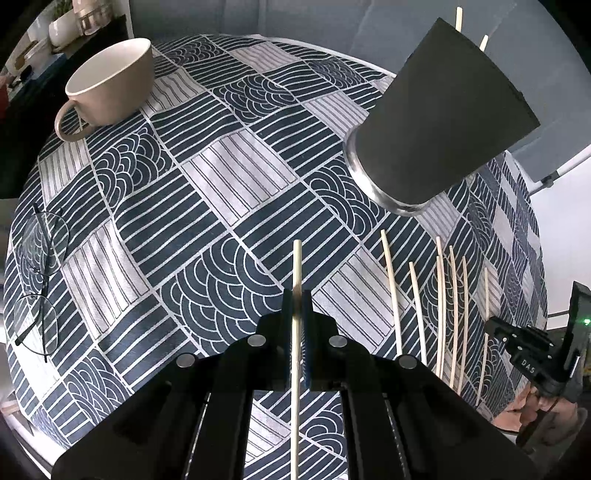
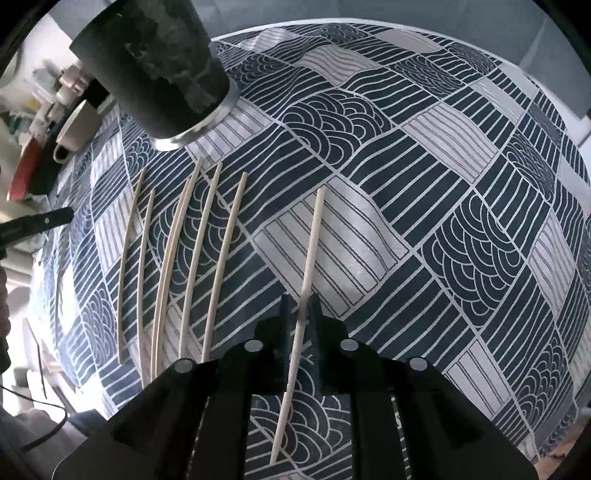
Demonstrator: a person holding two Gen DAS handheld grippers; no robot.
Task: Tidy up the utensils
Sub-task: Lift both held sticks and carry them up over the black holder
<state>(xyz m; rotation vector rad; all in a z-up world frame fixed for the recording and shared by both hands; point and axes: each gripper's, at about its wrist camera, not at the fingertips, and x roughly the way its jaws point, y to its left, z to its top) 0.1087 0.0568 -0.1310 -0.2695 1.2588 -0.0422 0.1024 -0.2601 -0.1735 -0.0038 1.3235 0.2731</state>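
— Two chopsticks sit in claws. The left gripper (image 1: 296, 295) is clamped tight on the left chopstick (image 1: 297, 258). Its long axis runs straight along the fingers, and its far tip pokes out beyond them over the tablecloth (image 1: 221, 184).

— And the other claw?

— The right gripper (image 2: 300, 306) stands only narrowly apart. The right chopstick (image 2: 314, 229) lies between its fingers with a sliver of gap on one side, so it isn't pinched. It leans slightly off the fingers' line, its far end up and to the right.

— Where are the rest?

— Just beside that, six loose chopsticks (image 1: 464, 314) lie flat on the cloth in a rough row. They are roughly parallel, and their long axes run toward the black cup (image 1: 443, 122).

— Is the cup upright?

— It stands on the cloth beyond the row, and two stick tips (image 1: 458, 18) rise from its mouth.

— Anything further?

— Eyeglasses (image 1: 40, 280) lie folded at the left edge. A beige mug (image 1: 110, 81) stands at the far left corner, well apart from the cup.
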